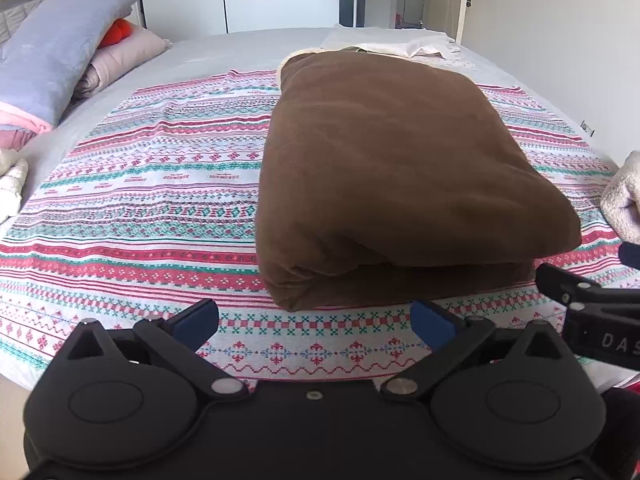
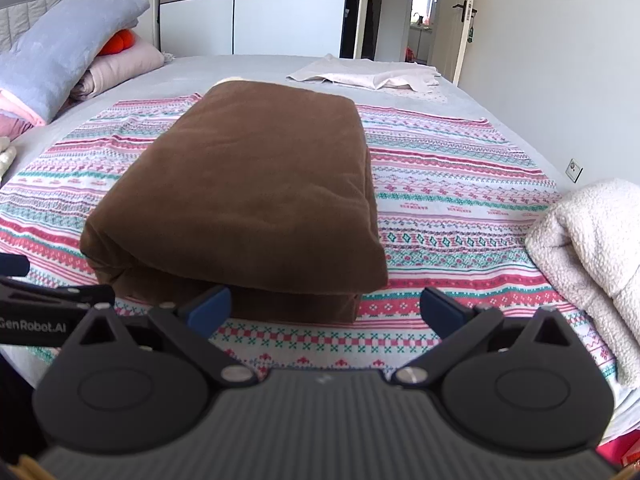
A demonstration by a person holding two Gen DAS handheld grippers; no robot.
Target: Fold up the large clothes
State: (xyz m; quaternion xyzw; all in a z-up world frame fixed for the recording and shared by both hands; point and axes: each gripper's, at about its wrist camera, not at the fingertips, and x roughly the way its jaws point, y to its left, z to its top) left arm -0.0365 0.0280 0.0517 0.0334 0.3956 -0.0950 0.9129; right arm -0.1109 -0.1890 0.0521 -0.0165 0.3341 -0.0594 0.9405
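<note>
A thick brown fleece garment [image 1: 392, 168] lies folded into a neat rectangle on the patterned sheet [image 1: 140, 200], its folded edge facing me. My left gripper [image 1: 316, 322] hovers just in front of that near edge, open, with nothing between its blue pads [image 1: 198, 320]. In the right wrist view the same brown bundle [image 2: 248, 192] sits ahead and slightly left. My right gripper [image 2: 326, 308] is open too, just short of the bundle's near right corner. The right gripper's black body [image 1: 592, 304] shows at the left view's right edge.
A cream fluffy garment [image 2: 592, 264] is heaped at the bed's right edge. White cloth [image 2: 368, 74] lies at the far end. Grey and pink bedding [image 2: 68, 56] is stacked at the far left. A wall [image 2: 560, 80] runs close along the right side.
</note>
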